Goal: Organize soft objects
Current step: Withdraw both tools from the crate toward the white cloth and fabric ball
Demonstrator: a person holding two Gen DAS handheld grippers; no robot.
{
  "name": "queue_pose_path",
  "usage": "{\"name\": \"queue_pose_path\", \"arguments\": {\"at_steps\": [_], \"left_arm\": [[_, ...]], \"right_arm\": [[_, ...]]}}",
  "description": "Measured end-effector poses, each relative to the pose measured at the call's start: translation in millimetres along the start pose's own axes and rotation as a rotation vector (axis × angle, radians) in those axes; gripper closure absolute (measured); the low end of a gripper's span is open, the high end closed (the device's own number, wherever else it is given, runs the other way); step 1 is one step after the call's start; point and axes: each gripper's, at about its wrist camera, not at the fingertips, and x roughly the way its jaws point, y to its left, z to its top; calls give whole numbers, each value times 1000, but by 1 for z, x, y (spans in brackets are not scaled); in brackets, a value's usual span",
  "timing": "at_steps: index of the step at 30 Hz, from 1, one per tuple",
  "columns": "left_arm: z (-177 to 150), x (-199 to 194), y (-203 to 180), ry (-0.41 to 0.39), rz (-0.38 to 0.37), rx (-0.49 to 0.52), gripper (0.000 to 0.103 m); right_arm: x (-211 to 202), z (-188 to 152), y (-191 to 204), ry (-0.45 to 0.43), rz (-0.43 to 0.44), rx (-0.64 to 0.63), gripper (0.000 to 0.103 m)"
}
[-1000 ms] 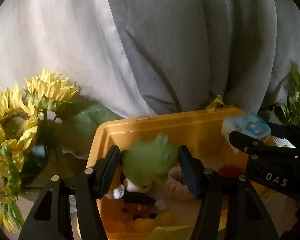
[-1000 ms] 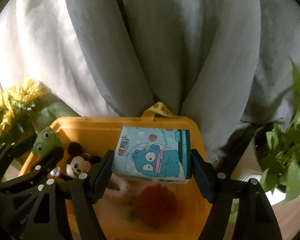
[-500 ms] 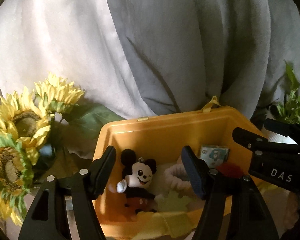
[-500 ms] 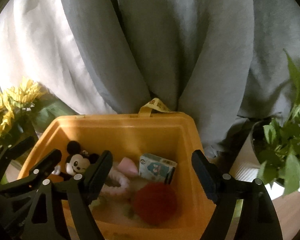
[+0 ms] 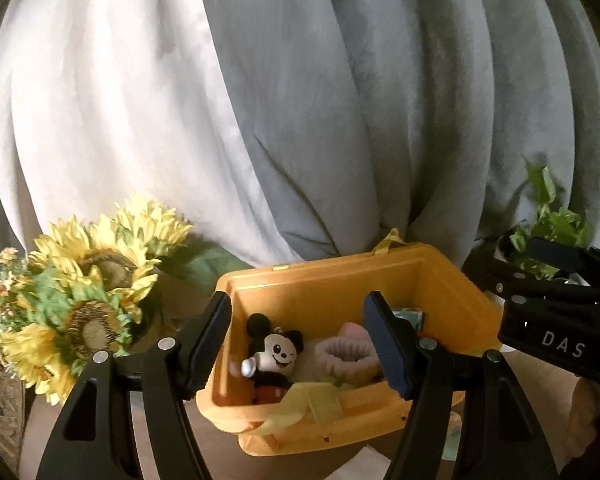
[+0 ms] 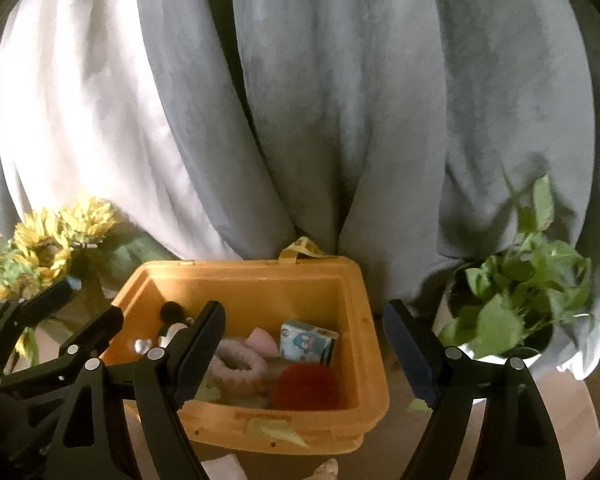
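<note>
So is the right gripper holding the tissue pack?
No, the right gripper is open and empty; the tissue pack lies inside the orange bin.

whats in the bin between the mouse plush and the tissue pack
A pink ring-shaped scrunchie lies between the mouse plush and the tissue pack inside the orange bin; the right wrist view shows it best.

green toy, tissue pack (image 6: 308,342) dropped into bin (image 6: 374,344).
</note>
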Motion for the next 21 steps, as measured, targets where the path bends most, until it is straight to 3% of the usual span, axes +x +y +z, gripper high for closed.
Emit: {"name": "queue_pose_path", "arguments": {"at_steps": [21], "left_arm": [[-38, -62, -12, 14, -22, 0, 34]], "right_arm": [[-64, -39, -7, -9, -2, 30, 21]]}}
